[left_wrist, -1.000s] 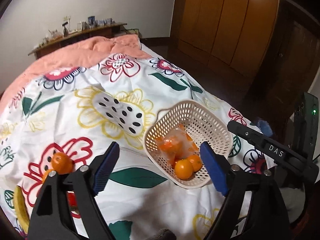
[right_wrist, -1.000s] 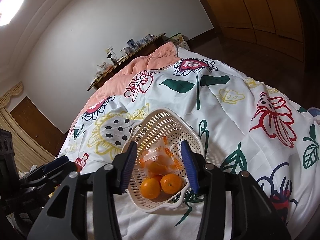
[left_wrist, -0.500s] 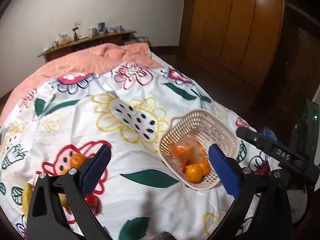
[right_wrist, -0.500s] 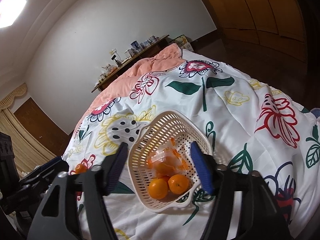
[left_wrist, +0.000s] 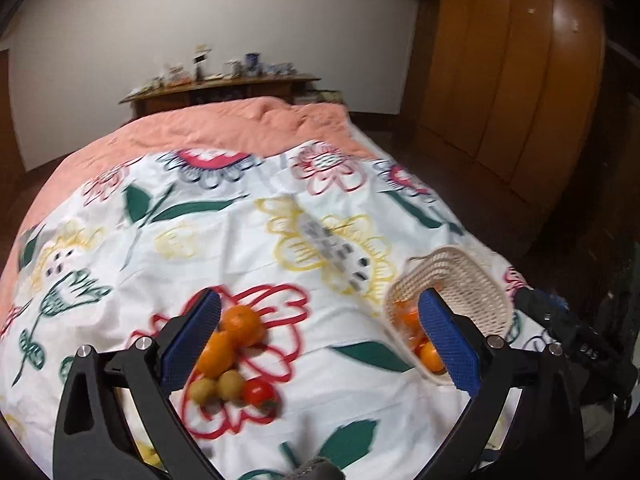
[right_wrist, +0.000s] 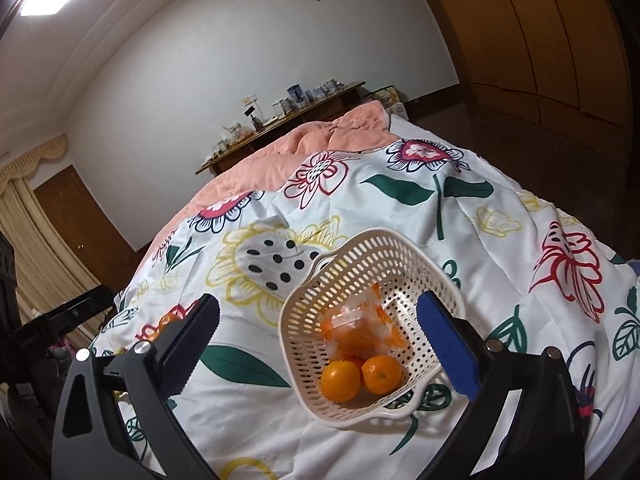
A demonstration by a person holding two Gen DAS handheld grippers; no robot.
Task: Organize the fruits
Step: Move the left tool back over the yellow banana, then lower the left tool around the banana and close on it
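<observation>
Fruit (left_wrist: 236, 350) lay loose on the quilt (left_wrist: 240, 248) left of the basket (right_wrist: 360, 272), so with our left gripper (left_wrist: 320, 340) spread empty and right gripper (right_wrist: 316, 340) opening above the basket, we judged one orange (left_wrist: 242, 324) best straddled squarely.

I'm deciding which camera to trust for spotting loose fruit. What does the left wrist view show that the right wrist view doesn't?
Left wrist only: the loose fruit pile on the floral bedspread: oranges, small brownish fruits, one red.
Right wrist only: the white perforated plastic basket's inside, clearly: two oranges, an orange plastic packet.
Both: bedspread, basket, wooden shelf.
</observation>
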